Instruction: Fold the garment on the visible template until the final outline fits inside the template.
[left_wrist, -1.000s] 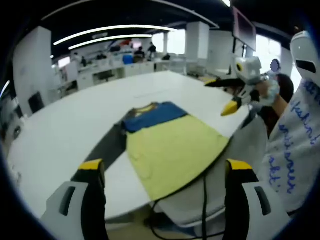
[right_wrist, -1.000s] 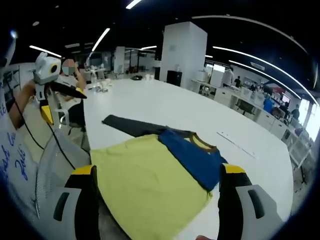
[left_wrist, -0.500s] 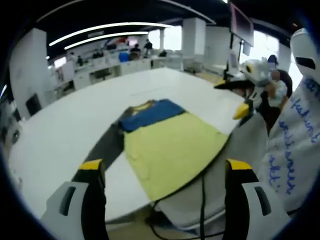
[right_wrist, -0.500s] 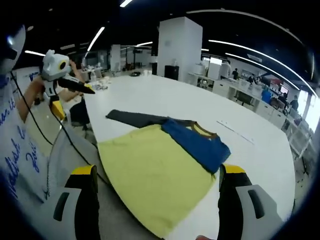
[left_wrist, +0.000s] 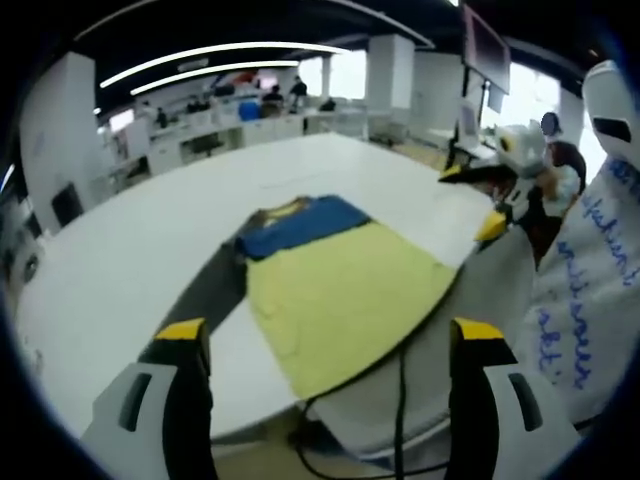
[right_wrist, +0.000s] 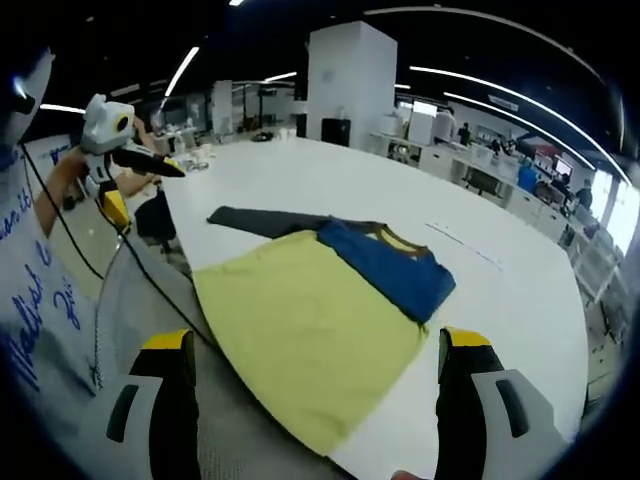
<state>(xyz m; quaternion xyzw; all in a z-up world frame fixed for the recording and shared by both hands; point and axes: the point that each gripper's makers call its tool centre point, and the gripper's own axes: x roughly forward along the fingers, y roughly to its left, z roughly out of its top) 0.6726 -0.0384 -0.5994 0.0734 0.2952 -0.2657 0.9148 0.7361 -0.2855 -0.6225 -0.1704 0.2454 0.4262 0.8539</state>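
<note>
In the left gripper view, my left gripper (left_wrist: 328, 345) sits at the bottom of the frame with its jaws spread wide and nothing between them, held well back from the tabletop (left_wrist: 130, 250). The shirt (left_wrist: 325, 270) lies in the middle of the frame near the tabletop's near edge: a yellow body toward me, a blue chest and collar beyond it, and one dark grey sleeve (left_wrist: 205, 290) stretched out to the lower left. I cannot make out any template outline under the cloth from here. My right gripper (left_wrist: 495, 195) shows at the upper right, raised in the air well off the shirt.

In the right gripper view, my right gripper (right_wrist: 312, 350) is also wide open and empty at the bottom of the frame. The shirt (right_wrist: 320, 310) fills the centre, the grey sleeve (right_wrist: 262, 221) pointing to the upper left, the yellow hem (right_wrist: 300, 425) closest to me. My left gripper (right_wrist: 118, 150) hangs at the upper left, clear of the cloth.

I judge the fold has yet to start. To do it well, I should come down low, pinch the sleeve's end and lay it flat across the body first, then take the hem at both corners together so the fold line stays straight and no wrinkles bunch.
</note>
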